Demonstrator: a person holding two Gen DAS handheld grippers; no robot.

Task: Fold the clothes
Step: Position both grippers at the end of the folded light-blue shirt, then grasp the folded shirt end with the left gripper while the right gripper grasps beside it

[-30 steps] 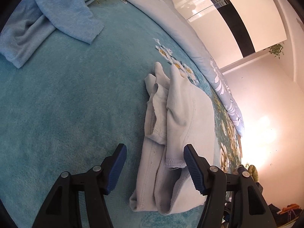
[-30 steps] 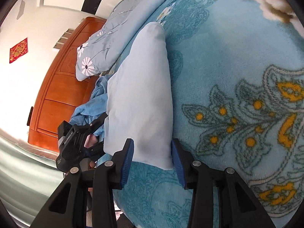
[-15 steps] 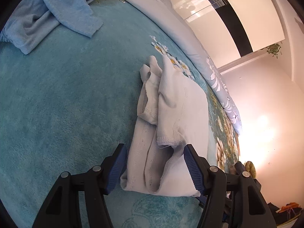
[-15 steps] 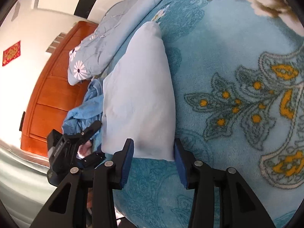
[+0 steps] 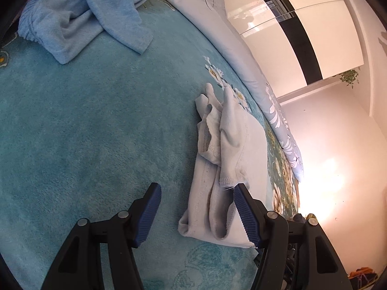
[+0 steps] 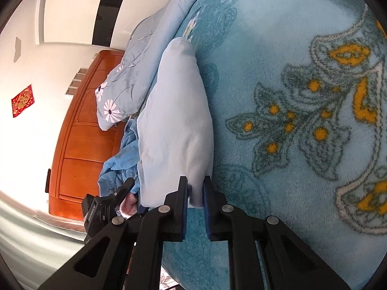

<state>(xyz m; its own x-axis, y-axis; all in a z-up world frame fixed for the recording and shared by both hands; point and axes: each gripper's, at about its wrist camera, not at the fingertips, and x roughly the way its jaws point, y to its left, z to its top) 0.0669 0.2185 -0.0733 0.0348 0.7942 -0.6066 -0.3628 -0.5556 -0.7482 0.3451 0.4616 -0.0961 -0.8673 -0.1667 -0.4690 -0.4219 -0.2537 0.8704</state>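
Observation:
A folded pale grey garment point(image 5: 229, 159) lies on the teal blanket point(image 5: 96, 125) in the left wrist view; it also shows in the right wrist view point(image 6: 176, 120). My left gripper point(image 5: 196, 211) is open, and the garment's near end lies between its fingers, beside the right pad point(image 5: 244, 215). My right gripper point(image 6: 195, 191) is shut on the near corner of the pale garment. The left gripper's body point(image 6: 104, 210) shows at the lower left of the right wrist view.
A crumpled blue fleece garment point(image 5: 79, 17) lies at the far left of the blanket. A grey floral quilt point(image 5: 241, 55) runs along the far side. A wooden headboard point(image 6: 82, 130) and a floral pillow point(image 6: 121, 87) stand beyond the garment.
My right gripper has closed on the garment's corner. My left gripper has shifted left, so the garment now sits toward its right finger.

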